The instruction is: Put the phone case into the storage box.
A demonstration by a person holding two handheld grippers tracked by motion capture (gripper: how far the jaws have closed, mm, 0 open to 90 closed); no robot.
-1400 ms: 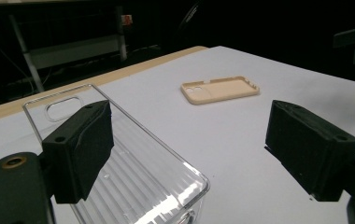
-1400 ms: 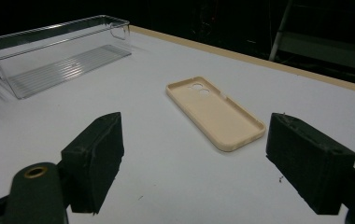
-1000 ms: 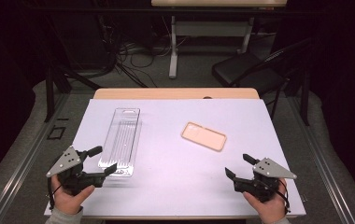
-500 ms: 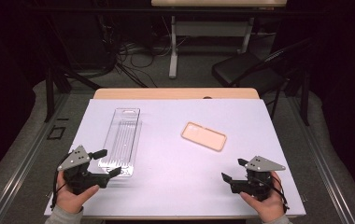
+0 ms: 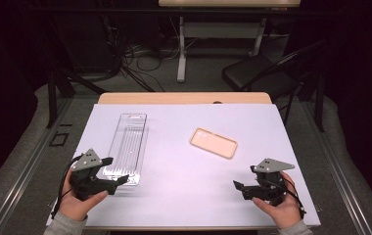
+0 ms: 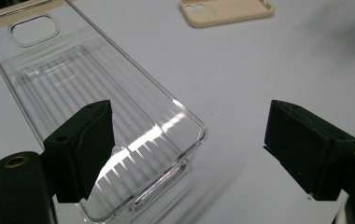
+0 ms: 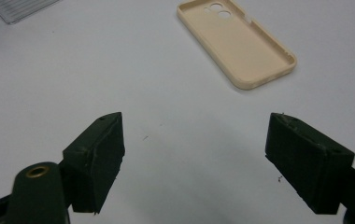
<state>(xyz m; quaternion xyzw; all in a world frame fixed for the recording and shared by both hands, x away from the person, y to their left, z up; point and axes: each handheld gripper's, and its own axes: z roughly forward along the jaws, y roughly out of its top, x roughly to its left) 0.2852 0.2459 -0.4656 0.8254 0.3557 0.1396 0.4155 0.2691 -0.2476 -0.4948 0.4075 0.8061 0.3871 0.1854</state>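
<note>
Left tool [image 5: 106,172] sat wide open at the near end of the clear plastic tray [image 5: 127,147], one jaw over the tray's near end, the other over bare white tabletop [image 5: 174,196], gripping nothing. Right tool [image 5: 244,187] was wide open too, empty, hovering low over the tabletop at the near right. The beige phone case [image 5: 213,143] lay open side up mid-tabletop, well apart from both tools and right of the tray.
</note>
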